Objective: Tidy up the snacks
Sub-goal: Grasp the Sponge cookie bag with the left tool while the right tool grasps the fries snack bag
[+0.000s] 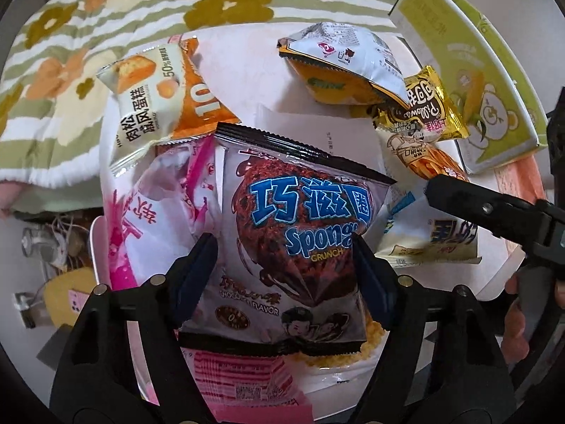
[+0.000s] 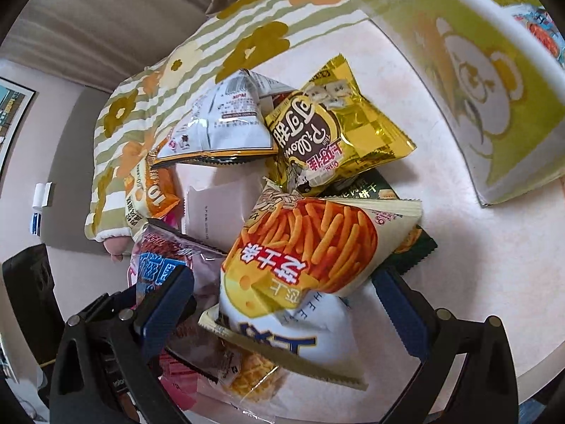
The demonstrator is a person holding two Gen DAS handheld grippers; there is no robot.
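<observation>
We see the round table [image 2: 441,247] strewn with snacks beside a green box [image 1: 494,81]. Our left gripper [image 1: 282,265] has its fingers pinching the chocolate Sponge bag [image 1: 300,219] at the near edge. Our right gripper [image 2: 282,311] has its fingers spread around the fries bag [image 2: 310,243], just beside a gold packet [image 2: 339,130].

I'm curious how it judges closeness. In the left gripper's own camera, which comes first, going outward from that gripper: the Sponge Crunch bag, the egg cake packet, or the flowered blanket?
1. Sponge Crunch bag: between the left gripper fingers.
2. Egg cake packet: beyond, upper left.
3. Flowered blanket: farthest, behind the table.
</observation>
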